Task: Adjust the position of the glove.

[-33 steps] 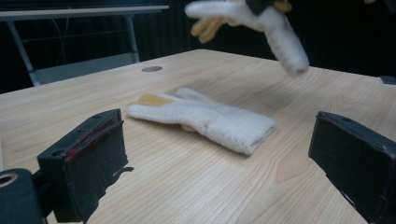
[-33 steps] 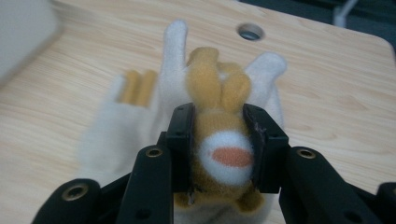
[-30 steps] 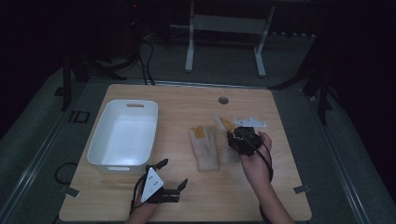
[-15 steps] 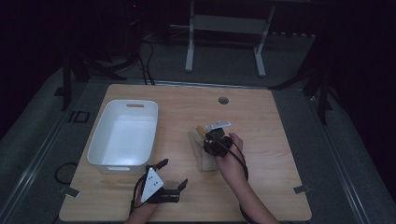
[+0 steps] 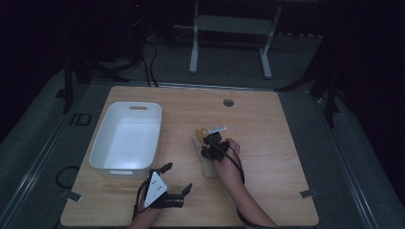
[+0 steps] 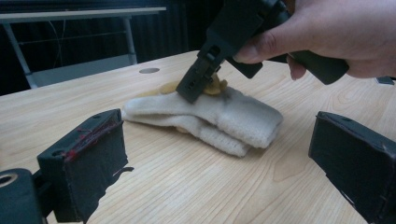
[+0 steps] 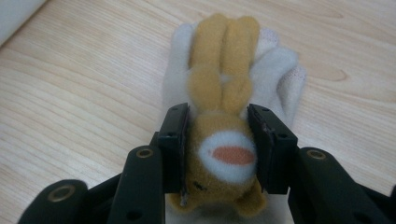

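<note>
Right gripper point(image 7: 219, 149) lowers a plush rabbit point(image 7: 224, 140) onto folded white cloth point(image 6: 219, 119).

At centre frame its jaws flank the toy, having just eased apart, probably to let it go. The left gripper point(image 5: 173, 180), bottom left, waits spread wide near a white bin point(image 5: 102, 143).

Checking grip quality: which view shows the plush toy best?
The right gripper view: the plush toy sits close up between the right tool. The left gripper view shows a sliver; the high view, a speck.
</note>
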`<state>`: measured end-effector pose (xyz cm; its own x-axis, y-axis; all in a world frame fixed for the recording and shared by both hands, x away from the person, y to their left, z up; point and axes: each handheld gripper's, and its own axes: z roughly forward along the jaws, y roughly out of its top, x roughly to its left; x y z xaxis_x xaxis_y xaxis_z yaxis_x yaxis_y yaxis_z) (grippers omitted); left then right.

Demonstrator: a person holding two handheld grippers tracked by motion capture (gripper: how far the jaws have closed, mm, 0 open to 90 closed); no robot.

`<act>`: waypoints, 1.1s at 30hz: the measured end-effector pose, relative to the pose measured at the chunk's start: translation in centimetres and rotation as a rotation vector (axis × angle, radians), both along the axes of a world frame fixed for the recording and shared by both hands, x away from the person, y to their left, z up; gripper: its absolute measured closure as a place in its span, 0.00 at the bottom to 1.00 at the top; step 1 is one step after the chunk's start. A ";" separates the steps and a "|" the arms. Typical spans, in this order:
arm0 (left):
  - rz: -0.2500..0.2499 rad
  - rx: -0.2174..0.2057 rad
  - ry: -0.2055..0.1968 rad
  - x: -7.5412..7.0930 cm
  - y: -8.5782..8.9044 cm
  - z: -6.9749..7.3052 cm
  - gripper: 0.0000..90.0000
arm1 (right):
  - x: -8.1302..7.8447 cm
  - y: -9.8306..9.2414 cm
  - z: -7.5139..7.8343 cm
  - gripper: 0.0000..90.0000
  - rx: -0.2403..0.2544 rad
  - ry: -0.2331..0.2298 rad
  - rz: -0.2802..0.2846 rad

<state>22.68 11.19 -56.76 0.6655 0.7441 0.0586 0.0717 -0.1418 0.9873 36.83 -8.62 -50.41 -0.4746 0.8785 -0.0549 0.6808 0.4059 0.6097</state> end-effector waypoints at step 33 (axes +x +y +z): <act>0.003 -0.014 0.015 0.1 0.1 0.0 0.05 | -0.3 -2.2 1.5 0.15 0.127 -0.056 0.135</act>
<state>22.74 11.24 -56.75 0.6638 0.7469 0.0385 0.0865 -0.1277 0.9880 36.52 -10.80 -48.89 -0.5881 0.8085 0.0222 0.5886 0.4091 0.6973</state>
